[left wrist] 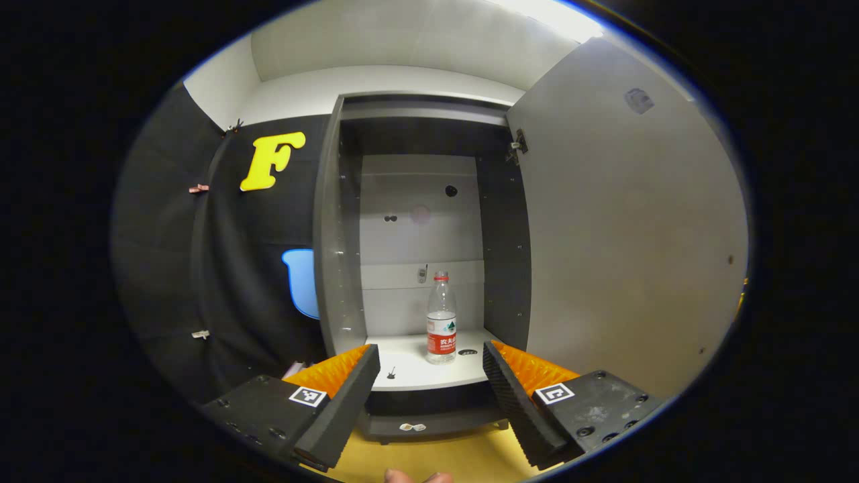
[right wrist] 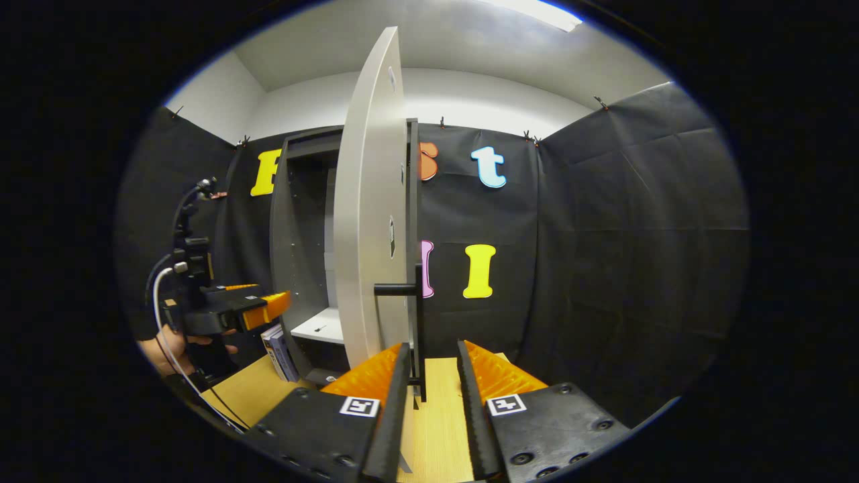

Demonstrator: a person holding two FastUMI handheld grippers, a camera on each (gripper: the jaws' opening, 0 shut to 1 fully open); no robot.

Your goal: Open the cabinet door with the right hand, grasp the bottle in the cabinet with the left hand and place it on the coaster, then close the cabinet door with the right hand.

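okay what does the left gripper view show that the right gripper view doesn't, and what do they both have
Left gripper view: a clear plastic water bottle with a red cap and red label standing upright on the cabinet's white bottom shelf, framed between the open left gripper.

Right gripper view: the door's thin black bar handle sitting between the right gripper's fingers, which look near but not clearly pressing on it, plus some books leaning beside the cabinet.

Both: the dark grey cabinet with its pale grey door swung open, and the light wooden tabletop.
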